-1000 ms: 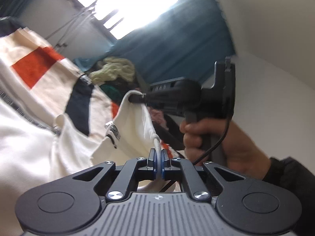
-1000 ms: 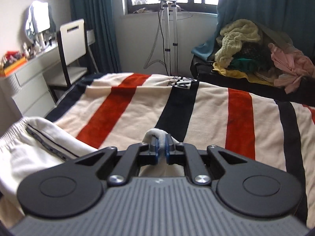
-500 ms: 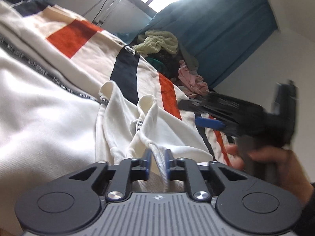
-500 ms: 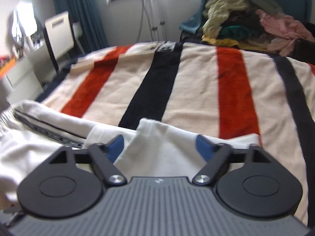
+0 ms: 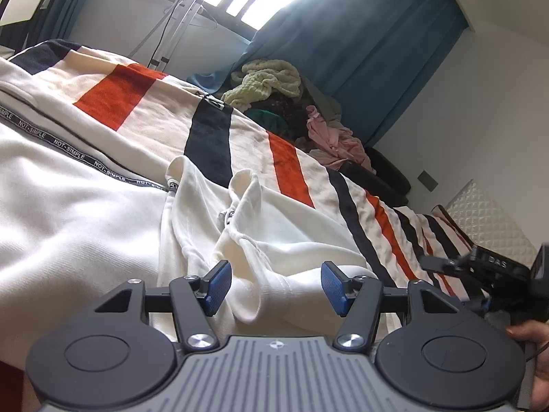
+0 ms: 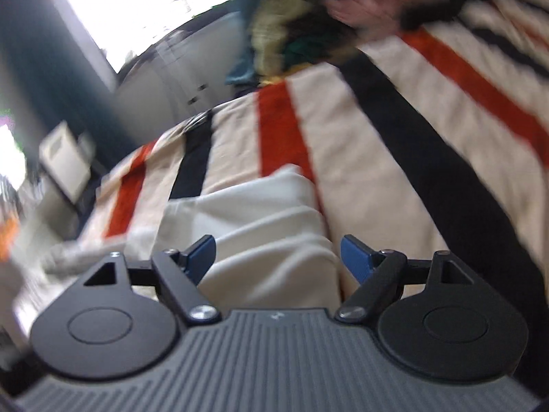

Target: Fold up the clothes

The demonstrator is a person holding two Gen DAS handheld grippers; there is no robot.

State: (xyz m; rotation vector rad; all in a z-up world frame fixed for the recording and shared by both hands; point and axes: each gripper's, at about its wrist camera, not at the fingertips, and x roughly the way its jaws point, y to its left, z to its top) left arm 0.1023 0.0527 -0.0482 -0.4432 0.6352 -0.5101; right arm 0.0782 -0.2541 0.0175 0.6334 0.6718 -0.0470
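Left wrist view. One white garment (image 5: 85, 226), soft knit, lies rumpled on one striped blanket (image 5: 144, 106) covering the bed. Its side seam carries one black tape printed NOT-SIMPLE, repeated. A folded cuff end bunches just ahead of my left gripper (image 5: 275, 288). Jaws stand wide apart, gripping nothing; two blue ribbed pads (image 5: 217, 283), flat and rectangular. Blanket stripes: cream ground, red and navy bands, fuzzy nap. One clothes pile (image 5: 274, 92) at the far edge: a pale green nubby knit on top, something pink beside it. One teal curtain (image 5: 360, 48) behind. At far right, my right gripper (image 5: 480, 267) in my right hand (image 5: 538, 353), black, partly cut off by the frame.

Right wrist view. Blurred. One white fold of the garment (image 6: 260, 226), ridged in soft pleats, lies on the blanket (image 6: 377, 158) between and ahead of the spread jaws of my right gripper (image 6: 277, 257). Jaws open, empty. Two blue pads (image 6: 355, 257).
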